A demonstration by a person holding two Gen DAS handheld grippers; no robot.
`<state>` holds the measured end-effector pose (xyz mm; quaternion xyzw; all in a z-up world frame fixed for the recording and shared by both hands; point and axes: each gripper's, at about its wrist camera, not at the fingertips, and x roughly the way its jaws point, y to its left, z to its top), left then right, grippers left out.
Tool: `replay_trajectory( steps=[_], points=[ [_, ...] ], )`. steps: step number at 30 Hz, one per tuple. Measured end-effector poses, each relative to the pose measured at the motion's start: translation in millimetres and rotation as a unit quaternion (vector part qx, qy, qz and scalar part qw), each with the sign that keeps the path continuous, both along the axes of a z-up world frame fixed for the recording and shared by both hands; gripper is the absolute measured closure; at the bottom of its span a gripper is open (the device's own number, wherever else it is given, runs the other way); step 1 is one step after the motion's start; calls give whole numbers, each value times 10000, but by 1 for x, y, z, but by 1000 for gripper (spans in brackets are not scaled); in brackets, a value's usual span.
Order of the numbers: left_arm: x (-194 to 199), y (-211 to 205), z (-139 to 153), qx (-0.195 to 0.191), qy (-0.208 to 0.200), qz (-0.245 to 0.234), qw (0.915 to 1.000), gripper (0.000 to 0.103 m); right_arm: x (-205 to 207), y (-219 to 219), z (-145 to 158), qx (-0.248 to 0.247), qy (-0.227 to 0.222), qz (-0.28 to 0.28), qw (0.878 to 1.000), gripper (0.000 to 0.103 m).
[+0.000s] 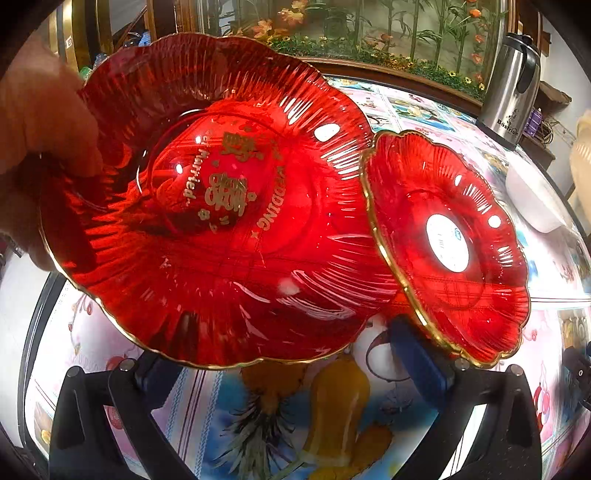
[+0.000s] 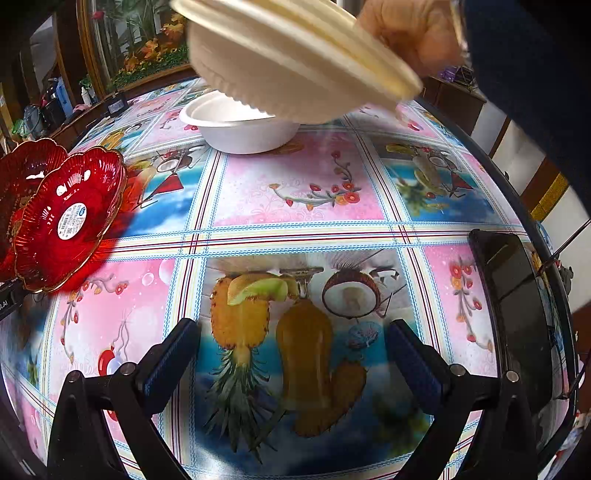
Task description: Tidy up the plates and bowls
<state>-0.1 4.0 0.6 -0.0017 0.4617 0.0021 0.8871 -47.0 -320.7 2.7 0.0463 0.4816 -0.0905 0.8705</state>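
Two red glass plates in play: a large red plate (image 1: 221, 229) with gold lettering, tilted and pinched at its rim by a bare hand (image 1: 44, 122), and a smaller red plate (image 1: 447, 247) with a white sticker just beside it. The left hand-held gripper (image 1: 295, 373) sits below them, jaws spread, gripping nothing. Over on the right, one white bowl (image 2: 240, 125) rests on the tabletop (image 2: 314, 206); another hand (image 2: 410, 33) holds a white plate stack (image 2: 295, 62) above it. Right hand-held gripper (image 2: 295, 354) wide apart, empty
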Motion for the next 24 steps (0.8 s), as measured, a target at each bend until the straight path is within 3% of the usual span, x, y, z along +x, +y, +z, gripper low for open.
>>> replay_trajectory(
  steps=[24],
  points=[
    [0, 1, 2, 6, -1, 0, 10000, 0, -1, 1, 0, -3, -1, 1, 10000, 1]
  ],
)
